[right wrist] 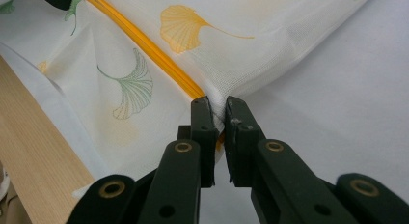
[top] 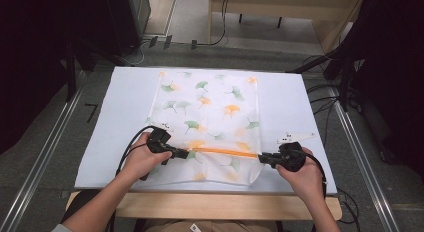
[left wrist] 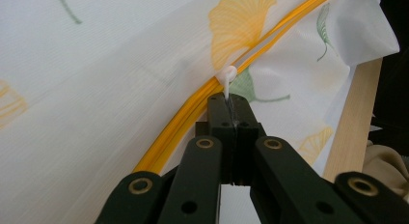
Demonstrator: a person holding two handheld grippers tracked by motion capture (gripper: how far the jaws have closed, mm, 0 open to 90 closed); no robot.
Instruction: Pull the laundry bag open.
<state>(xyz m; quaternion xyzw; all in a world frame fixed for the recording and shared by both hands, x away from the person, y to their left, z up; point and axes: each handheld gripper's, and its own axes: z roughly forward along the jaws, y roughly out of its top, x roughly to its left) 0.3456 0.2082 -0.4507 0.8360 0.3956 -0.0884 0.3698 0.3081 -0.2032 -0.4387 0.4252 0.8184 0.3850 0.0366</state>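
A white mesh bag (top: 210, 107) printed with green and orange ginkgo leaves lies flat on the table. An orange zipper (top: 222, 152) runs across its near end. My left gripper (top: 182, 153) is at the zipper's left end, shut on the small white zipper pull (left wrist: 226, 78), which sticks out past its tips (left wrist: 230, 101). My right gripper (top: 261, 158) is at the zipper's right end. Its jaws (right wrist: 218, 108) pinch the bag's fabric where the orange zipper (right wrist: 144, 43) ends. The bag's corner is lifted slightly there.
The bag rests on a white table cover (top: 125, 107) with a wooden table edge (top: 200, 204) nearest the person. Cables (top: 325, 97) and metal floor rails (top: 45, 157) flank the table. A light wooden bench (top: 280, 7) stands at the back.
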